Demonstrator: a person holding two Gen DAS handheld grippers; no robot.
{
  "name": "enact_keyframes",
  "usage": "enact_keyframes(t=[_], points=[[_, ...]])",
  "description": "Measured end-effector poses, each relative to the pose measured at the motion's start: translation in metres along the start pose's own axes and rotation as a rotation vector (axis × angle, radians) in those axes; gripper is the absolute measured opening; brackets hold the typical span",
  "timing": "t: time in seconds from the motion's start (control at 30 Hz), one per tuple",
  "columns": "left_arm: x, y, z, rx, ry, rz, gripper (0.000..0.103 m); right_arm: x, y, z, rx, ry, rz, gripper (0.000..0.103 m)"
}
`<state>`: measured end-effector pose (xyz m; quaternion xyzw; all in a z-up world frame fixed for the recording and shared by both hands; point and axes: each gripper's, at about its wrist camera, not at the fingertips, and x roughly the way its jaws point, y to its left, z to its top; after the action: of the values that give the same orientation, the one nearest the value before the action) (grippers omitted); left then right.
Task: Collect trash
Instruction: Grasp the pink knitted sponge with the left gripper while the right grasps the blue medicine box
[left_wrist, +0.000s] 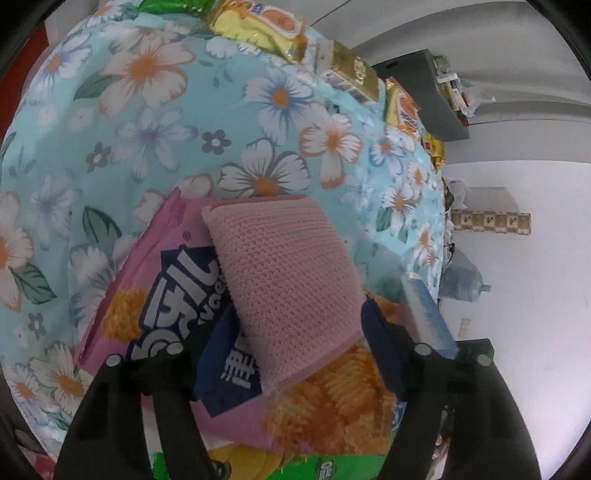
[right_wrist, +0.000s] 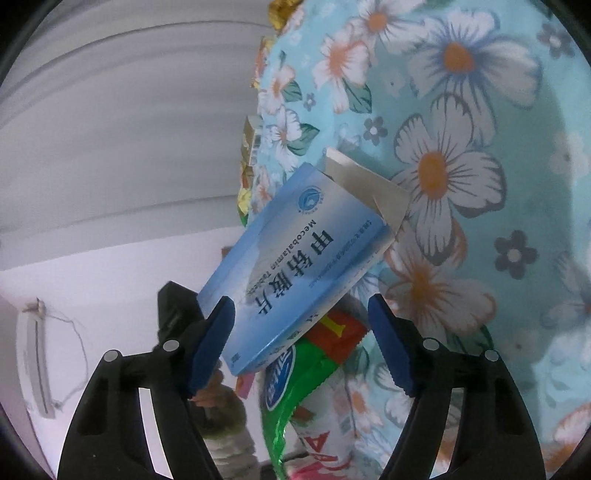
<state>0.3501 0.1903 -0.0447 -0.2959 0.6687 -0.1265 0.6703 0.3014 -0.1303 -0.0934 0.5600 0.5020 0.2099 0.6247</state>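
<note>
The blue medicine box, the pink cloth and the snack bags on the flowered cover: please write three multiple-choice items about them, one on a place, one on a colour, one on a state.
1. Where does the pink knitted cloth lie?
A. on the pink snack bag
B. on the white floor
C. on the grey shelf

2. What colour is the medicine box?
A. red
B. blue and white
C. black

3. In what state is the far end of the medicine box?
A. taped shut
B. crushed flat
C. flap open

Answers:
1. A, the left wrist view shows the cloth over the bag's print, between the jaws of the left gripper.
2. B, its face fades from blue to white.
3. C, a white flap sticks out beyond the box, which sits between the jaws of the right gripper.
</note>
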Motion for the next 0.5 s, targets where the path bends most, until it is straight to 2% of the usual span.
enact_keyframes(t=[0.07, 0.17, 0.37, 0.5], points=[[0.003, 0.003, 0.001, -0.003, -0.013, 0.006, 0.055, 0.005, -0.003, 0.004, 0.023, 0.001, 0.017, 0.068], [0.004, 0.008, 0.002, -0.008, -0.031, -0.012, 0.049, 0.009, -0.011, 0.007, 0.069, -0.005, 0.045, 0.063], [-0.002, 0.015, -0.002, 0.000, -0.061, -0.041, 0.041, 0.014, -0.028, 0.016, 0.150, -0.022, 0.136, 0.055], [-0.008, 0.016, -0.004, -0.006, -0.070, -0.069, 0.036, 0.015, -0.038, 0.018, 0.189, -0.040, 0.202, 0.046]])
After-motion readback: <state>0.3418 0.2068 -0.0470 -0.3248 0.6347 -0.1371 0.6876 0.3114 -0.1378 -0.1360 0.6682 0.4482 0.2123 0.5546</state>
